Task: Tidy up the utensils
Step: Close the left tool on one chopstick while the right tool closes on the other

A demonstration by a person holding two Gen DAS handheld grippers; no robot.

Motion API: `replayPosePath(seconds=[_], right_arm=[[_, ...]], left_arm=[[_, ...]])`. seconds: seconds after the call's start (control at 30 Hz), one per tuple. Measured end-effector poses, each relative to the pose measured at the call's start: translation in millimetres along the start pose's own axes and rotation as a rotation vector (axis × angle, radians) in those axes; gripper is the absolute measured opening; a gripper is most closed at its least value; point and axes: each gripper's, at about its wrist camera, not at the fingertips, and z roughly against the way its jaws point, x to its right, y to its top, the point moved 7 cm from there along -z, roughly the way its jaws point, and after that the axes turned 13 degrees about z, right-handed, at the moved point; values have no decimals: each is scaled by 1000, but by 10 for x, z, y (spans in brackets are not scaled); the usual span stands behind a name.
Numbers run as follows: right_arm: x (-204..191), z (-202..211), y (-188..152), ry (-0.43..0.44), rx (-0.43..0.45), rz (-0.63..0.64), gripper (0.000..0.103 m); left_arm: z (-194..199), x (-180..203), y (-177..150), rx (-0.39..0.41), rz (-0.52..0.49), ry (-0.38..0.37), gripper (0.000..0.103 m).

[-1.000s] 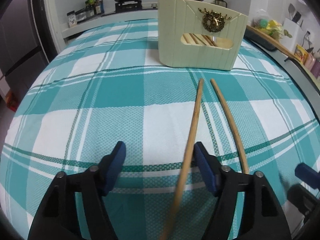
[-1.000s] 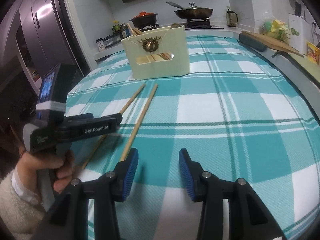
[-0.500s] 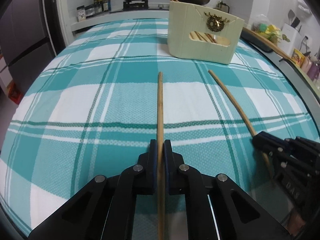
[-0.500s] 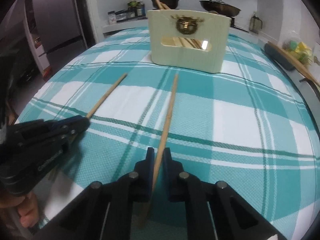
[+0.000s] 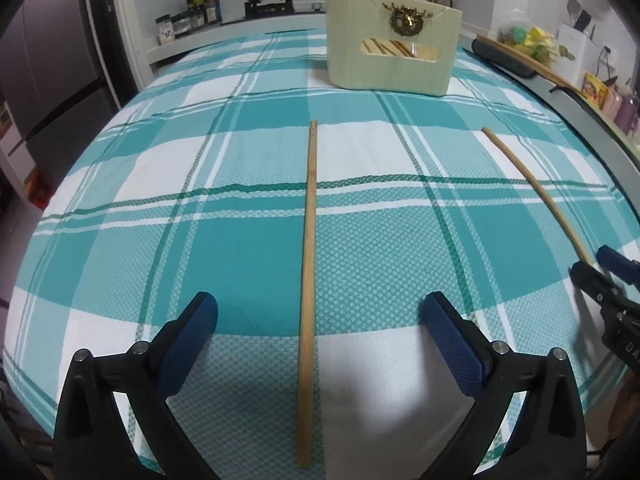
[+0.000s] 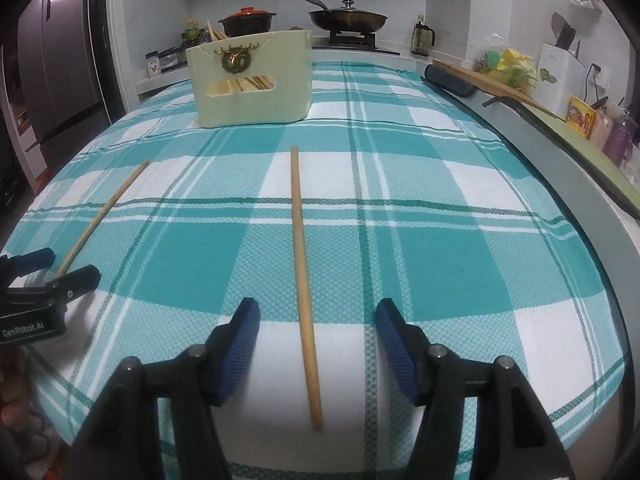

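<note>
2 wooden chopsticks lie flat on the table's teal-and-white checked cloth (image 5: 240, 240), well apart and both pointing toward the far end. The left chopstick (image 5: 308, 280) runs straight out between the fingers of the left gripper (image 5: 320, 320), which have just been opening and now stand spread wide, pads clear of the wood on both sides. The right chopstick (image 6: 303, 280) lies the same way between the fingers of the right gripper (image 6: 318, 320); these too have just been opening and stand partly apart, touching nothing. Neither stick is held. At the far end of the table stands a cream utensil holder (image 6: 250, 80) with a gold stag emblem; more chopsticks show through the slot in its front and over its rim.
</note>
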Motion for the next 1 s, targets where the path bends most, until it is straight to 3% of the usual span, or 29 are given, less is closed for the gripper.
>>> replayPosePath(seconds=[0.37, 0.47, 0.53, 0.73, 0.9, 1.0], right_arm=[[7, -57, 26, -1, 7, 10, 70], [-35, -60, 36, 44, 13, 12, 86], [-116, -80, 46, 88, -6, 29, 102], [-161, -92, 5, 74, -27, 70, 103], [-151, -75, 2, 86, -18, 91, 103], [-126, -84, 18, 95, -17, 110, 103]], left_arm=[[7, -13, -20, -24, 1, -9, 102], [31, -7, -54, -24, 6, -6, 102], [43, 8, -75, -34, -11, -19, 102], [102, -7, -139, 12, -4, -31, 102], [66, -1, -68, -39, -27, -34, 103], [45, -72, 45, 10, -43, 4, 103]])
